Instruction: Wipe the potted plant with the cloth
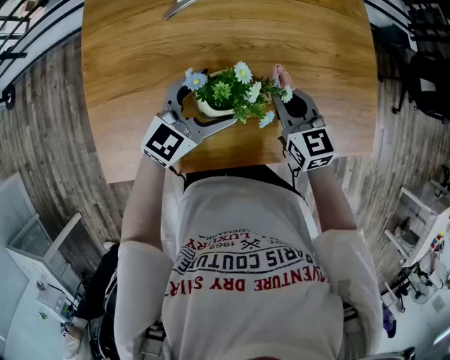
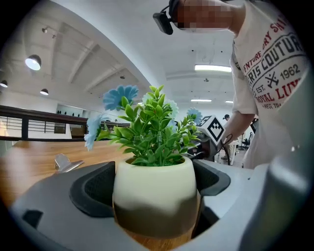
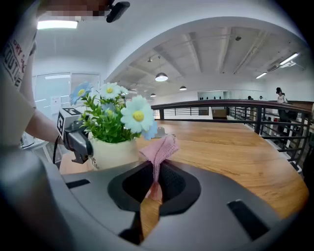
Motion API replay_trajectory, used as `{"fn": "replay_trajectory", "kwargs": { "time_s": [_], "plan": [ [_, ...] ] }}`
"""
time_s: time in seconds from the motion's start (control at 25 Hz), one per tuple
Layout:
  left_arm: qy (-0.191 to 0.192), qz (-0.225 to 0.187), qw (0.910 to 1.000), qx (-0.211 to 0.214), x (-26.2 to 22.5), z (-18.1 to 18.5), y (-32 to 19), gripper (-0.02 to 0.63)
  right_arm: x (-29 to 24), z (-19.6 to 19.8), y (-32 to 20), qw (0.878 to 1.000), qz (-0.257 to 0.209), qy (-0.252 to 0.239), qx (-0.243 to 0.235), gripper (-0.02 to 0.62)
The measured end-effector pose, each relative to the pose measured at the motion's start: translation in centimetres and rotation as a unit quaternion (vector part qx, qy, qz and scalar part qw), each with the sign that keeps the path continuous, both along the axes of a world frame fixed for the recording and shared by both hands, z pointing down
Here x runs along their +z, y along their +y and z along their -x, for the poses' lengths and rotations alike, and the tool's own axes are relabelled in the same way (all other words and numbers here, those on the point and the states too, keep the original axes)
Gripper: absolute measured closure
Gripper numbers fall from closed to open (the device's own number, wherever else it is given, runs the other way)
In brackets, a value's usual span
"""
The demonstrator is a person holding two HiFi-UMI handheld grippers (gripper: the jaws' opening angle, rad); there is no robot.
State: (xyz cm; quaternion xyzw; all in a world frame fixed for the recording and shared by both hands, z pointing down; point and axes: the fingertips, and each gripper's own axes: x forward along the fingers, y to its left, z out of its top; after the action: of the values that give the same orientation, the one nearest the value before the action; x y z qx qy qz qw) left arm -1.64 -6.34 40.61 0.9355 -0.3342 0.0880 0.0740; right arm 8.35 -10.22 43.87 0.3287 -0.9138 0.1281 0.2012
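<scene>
A small potted plant with green leaves and pale blue and white daisies stands in a cream pot near the front edge of the wooden table. My left gripper is shut on the pot, one jaw on each side. My right gripper is just right of the plant, shut on a pink cloth. The cloth sticks up from the jaws beside a white daisy and looks close to the flowers; contact cannot be told.
A metal object lies at the table's far edge. The table's front edge runs just in front of the person's body. A dark railing stands beyond the table on the right.
</scene>
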Motion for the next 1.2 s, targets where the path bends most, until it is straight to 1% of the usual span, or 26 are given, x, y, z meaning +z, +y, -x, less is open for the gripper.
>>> {"fn": "replay_trajectory", "kwargs": {
  "time_s": [0.16, 0.24, 0.36, 0.56, 0.72, 0.8, 0.92, 1.0, 1.08, 1.16, 1.2],
  "plan": [
    [-0.01, 0.007, 0.9999, 0.003, 2.0, -0.4, 0.7, 0.115, 0.8, -0.1, -0.5, 1.0, -0.008, 0.016, 0.009, 0.552],
    [-0.022, 0.012, 0.9996, 0.009, 2.9, -0.6, 1.0, 0.115, 1.1, -0.5, -0.8, 1.0, -0.01, 0.022, 0.017, 0.552],
    [-0.038, 0.018, 0.9989, 0.019, 4.1, -0.7, 1.5, 0.115, 1.4, -1.0, -1.0, 0.999, -0.008, 0.024, 0.026, 0.552],
    [-0.055, 0.025, 0.9977, 0.03, 4.8, -1.5, 1.8, 0.115, 2.1, -2.2, -0.8, 0.999, -0.002, 0.021, 0.024, 0.552],
    [-0.082, 0.03, 0.9953, 0.042, 6.4, -1.5, 1.6, 0.115, 2.7, -2.6, -0.8, 1.0, -0.001, 0.018, 0.026, 0.552],
    [-0.089, 0.033, 0.9945, 0.044, 7.0, -1.3, 1.6, 0.115, 2.7, -2.6, -0.8, 1.0, -0.004, 0.019, 0.023, 0.552],
    [-0.094, 0.04, 0.9942, 0.034, 6.8, -1.0, 1.8, 0.115, 1.9, -2.7, -0.4, 1.0, -0.008, 0.016, 0.023, 0.552],
    [-0.1, 0.053, 0.9934, 0.019, 6.6, -0.7, 2.0, 0.115, 1.2, -2.9, -0.1, 0.999, -0.012, 0.015, 0.027, 0.552],
    [-0.09, 0.063, 0.9939, -0.007, 6.4, 0.1, 2.1, 0.115, 0.9, -3.0, 0.2, 0.999, -0.014, 0.015, 0.032, 0.552],
    [-0.072, 0.066, 0.9946, -0.036, 5.9, 1.2, 2.3, 0.115, 0.6, -2.9, 0.5, 0.999, -0.018, 0.014, 0.033, 0.552],
    [-0.071, 0.065, 0.9942, -0.048, 5.6, 1.7, 2.6, 0.115, 0.3, -2.9, 0.8, 0.999, -0.021, 0.014, 0.034, 0.552]
  ]
}}
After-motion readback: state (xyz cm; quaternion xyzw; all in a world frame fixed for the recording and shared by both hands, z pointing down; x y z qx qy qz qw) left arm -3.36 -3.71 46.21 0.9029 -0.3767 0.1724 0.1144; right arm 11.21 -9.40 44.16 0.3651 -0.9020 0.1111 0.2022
